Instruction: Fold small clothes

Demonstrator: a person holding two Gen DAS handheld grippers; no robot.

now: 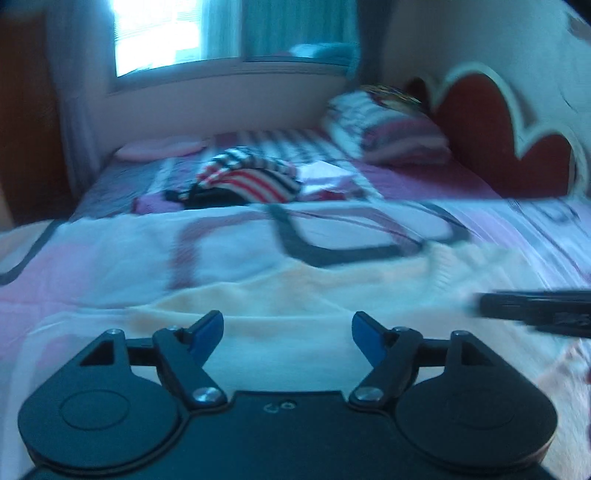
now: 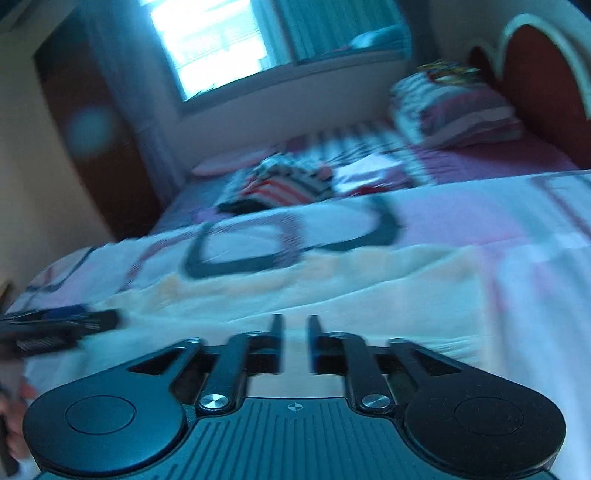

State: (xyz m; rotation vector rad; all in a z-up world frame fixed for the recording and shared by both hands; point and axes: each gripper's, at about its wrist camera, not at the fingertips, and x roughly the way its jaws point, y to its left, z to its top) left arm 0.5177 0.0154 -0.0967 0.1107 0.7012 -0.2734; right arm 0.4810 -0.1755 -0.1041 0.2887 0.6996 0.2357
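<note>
A pale cream garment (image 1: 295,295) lies spread flat on the patterned bedcover, right in front of both grippers; it also shows in the right wrist view (image 2: 332,288). My left gripper (image 1: 288,325) is open, its blue-tipped fingers wide apart just above the garment's near edge, holding nothing. My right gripper (image 2: 295,328) has its fingers close together with a narrow gap, low over the garment; whether cloth is pinched is unclear. The right gripper shows as a dark bar at the right edge of the left wrist view (image 1: 535,310). The left gripper shows at the left edge of the right wrist view (image 2: 55,325).
A pile of striped clothes (image 1: 247,181) and a white folded piece (image 1: 325,177) lie farther up the bed. Striped pillows (image 1: 388,125) rest against a red headboard (image 1: 491,140). A window (image 1: 177,33) is behind, a dark wardrobe (image 2: 92,122) at left.
</note>
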